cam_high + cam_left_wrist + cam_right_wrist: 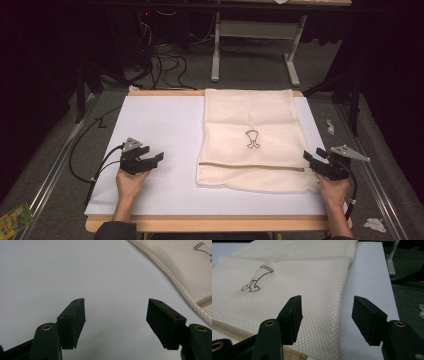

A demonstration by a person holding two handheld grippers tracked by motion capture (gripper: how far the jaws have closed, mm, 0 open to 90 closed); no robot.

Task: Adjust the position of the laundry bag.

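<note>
A cream mesh bag (250,135) with a small dark embroidered mark (252,138) lies flat on the right half of the white table (160,130). A zipper line (250,166) runs across it near the front edge. My left gripper (152,160) stands open over bare table, left of the bag; the left gripper view has the bag's edge (180,267) at upper right, beyond my left gripper (116,315). My right gripper (312,157) is open at the bag's front right corner. In the right gripper view the right gripper (327,315) straddles the bag's right edge (342,305) with nothing held.
The table's wooden front rim (210,223) is near the person's forearms. Black cables (85,155) trail off the left side. A white desk frame (255,45) stands behind on grey carpet. Crumpled paper bits (374,224) and a green packet (15,217) lie on the floor.
</note>
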